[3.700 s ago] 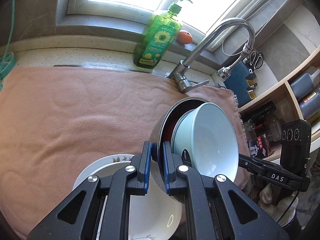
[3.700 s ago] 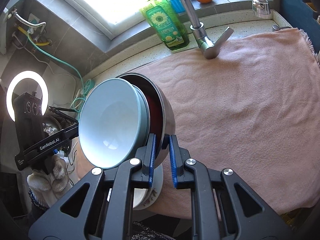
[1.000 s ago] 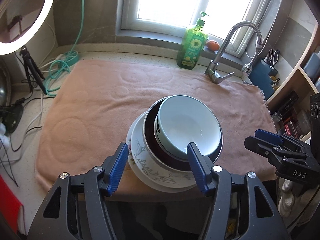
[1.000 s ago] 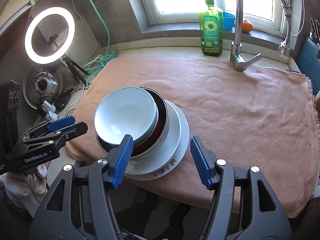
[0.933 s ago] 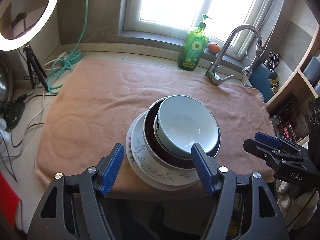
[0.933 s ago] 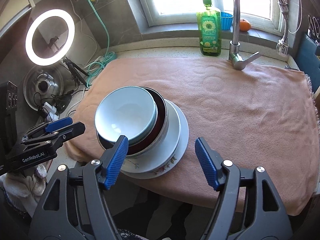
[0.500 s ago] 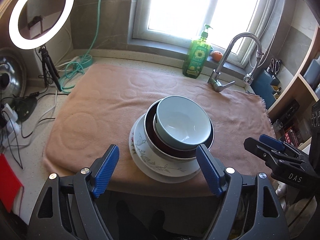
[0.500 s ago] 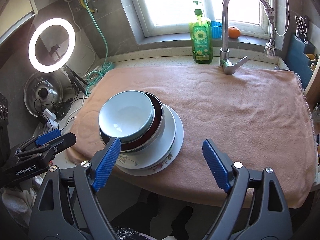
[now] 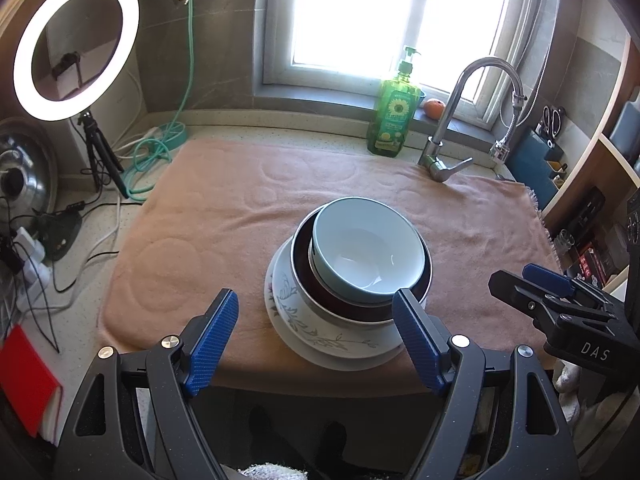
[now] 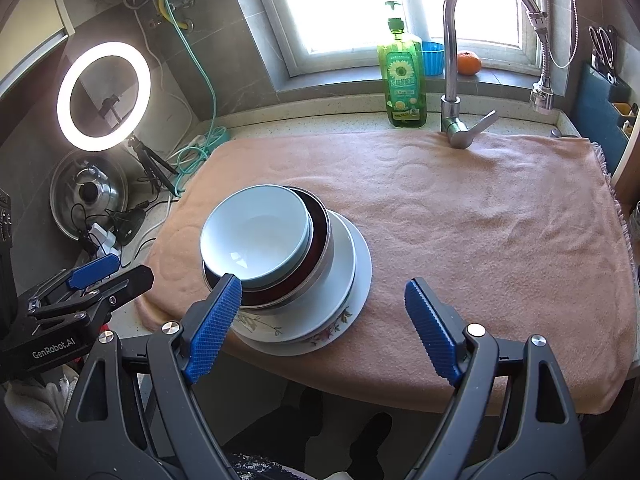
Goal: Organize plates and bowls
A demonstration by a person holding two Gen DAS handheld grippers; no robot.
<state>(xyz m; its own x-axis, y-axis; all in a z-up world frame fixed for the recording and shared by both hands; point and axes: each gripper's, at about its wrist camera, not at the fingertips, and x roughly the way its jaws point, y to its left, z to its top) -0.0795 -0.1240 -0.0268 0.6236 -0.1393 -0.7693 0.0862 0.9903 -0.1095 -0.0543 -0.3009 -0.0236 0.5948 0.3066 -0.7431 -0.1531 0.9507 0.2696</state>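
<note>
**Stack set down, both grippers let go**

The pink towel [image 9: 248, 208] filled mid-frame. Toward its lower edge sat the flowered plates [image 9: 320, 336], then the steel bowl [image 9: 340, 308], then the pale blue bowl [image 9: 366, 250] nested on top. Seconds earlier both grippers had carried those bowls; now the left gripper [image 9: 316, 336] and right gripper [image 10: 320, 324] were drawn back, jaws just spread wide, holding nothing. The stacking looked finished.

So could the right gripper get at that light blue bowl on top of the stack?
Probably yes. The right gripper is open and empty, and the light blue bowl sits uppermost in the steel bowl with nothing over its rim.
</note>
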